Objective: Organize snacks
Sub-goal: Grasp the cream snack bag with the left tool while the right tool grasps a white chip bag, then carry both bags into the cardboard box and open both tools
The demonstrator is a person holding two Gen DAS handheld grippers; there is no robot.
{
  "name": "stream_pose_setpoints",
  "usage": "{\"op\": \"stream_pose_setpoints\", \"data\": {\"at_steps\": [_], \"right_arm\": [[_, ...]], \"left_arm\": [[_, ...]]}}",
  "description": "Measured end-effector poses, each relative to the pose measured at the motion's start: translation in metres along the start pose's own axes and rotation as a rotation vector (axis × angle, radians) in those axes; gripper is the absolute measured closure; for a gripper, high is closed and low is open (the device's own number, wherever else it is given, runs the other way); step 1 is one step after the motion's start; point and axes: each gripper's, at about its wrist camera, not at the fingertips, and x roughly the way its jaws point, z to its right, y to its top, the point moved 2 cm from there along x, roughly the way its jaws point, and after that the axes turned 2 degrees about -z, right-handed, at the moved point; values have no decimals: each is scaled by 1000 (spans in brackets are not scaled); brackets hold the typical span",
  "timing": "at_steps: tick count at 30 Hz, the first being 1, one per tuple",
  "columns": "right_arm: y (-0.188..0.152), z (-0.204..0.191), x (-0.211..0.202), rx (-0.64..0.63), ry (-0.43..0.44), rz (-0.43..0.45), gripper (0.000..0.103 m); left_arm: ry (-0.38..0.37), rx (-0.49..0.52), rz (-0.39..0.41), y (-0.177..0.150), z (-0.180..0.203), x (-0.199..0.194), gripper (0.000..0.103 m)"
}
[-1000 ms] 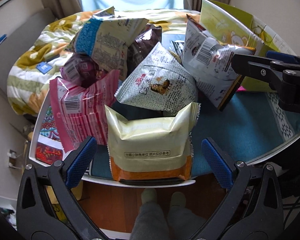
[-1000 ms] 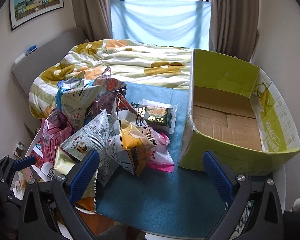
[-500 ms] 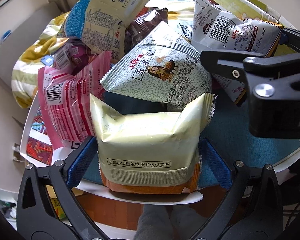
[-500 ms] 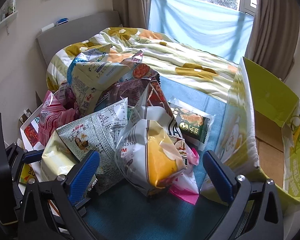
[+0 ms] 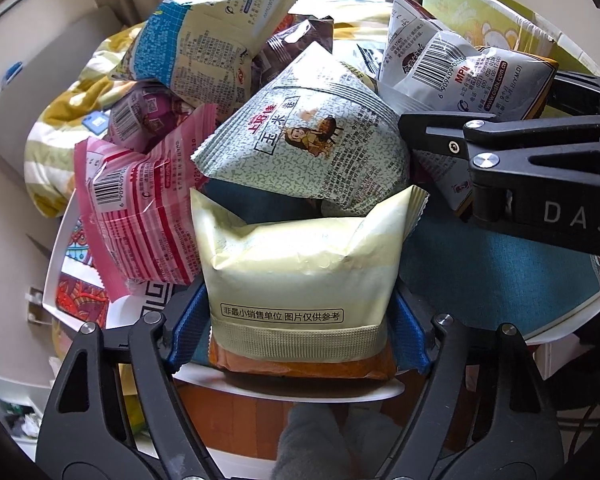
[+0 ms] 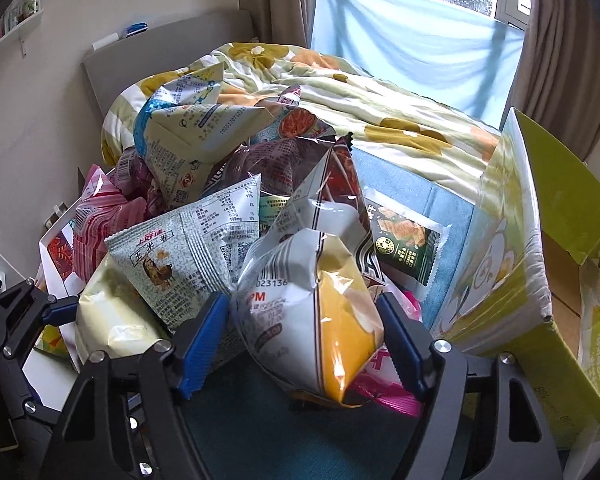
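My left gripper (image 5: 300,328) is closing on the cream snack packet (image 5: 304,272) at the near edge of the table (image 5: 380,390); its blue pads (image 5: 184,332) touch both sides of the packet. My right gripper (image 6: 304,344) is closing on the white-and-yellow chip bag (image 6: 312,312), pads against its sides, on the teal cloth (image 6: 412,196). The bag stands between the snack pile (image 6: 204,148) and the green cardboard box (image 6: 540,320) at the table's right edge.
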Motion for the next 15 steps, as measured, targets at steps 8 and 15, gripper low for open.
{"op": "stream_pose_setpoints", "data": {"at_steps": [8,15], "right_arm": [[-6,4,-8,25,22,3,37],[-4,5,-22,45,28,19,50]], "left_arm": [[-28,0,13,1,4,-10,29],[-26,24,37,4,9,-32,29]]}}
